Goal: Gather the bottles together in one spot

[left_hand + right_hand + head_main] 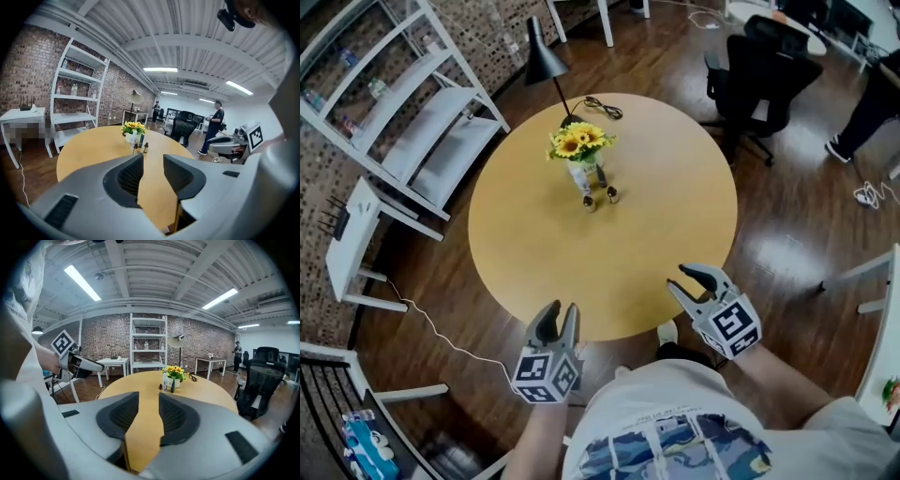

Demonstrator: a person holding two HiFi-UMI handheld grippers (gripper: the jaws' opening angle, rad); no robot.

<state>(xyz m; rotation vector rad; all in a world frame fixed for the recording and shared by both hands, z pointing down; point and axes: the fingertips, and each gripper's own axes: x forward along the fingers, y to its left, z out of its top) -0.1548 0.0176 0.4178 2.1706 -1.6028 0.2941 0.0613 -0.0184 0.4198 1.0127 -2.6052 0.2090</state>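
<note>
- The round wooden bench (656, 234) takes up the middle of the head view, its top bare apart from one small cluster just beyond its centre.
- A white shelf unit (412, 103) stands off the bench's left edge, against a brick wall.
- A black office chair (759, 75) sits on the dark wood floor past the bench's far right edge.
- A black lamp (546, 61) rises at the bench's far edge, with its cord coiled on the bench top there.
- The right hand-held gripper (677, 278) hovers over the bench's near right rim. It is released: the jaws stand apart and only bench top shows between them.
- The left hand-held gripper (562, 314) is at the bench's near edge, also released. Its gap is narrow and holds nothing.
- A pot of sunflowers (579, 142) stands on the bench a little beyond its centre.
- The bottles sit in that same spot on the bench — two small dark ones (589, 201) (612, 194) on the near side, and at least one taller bottle (165, 379) close behind them.
</note>
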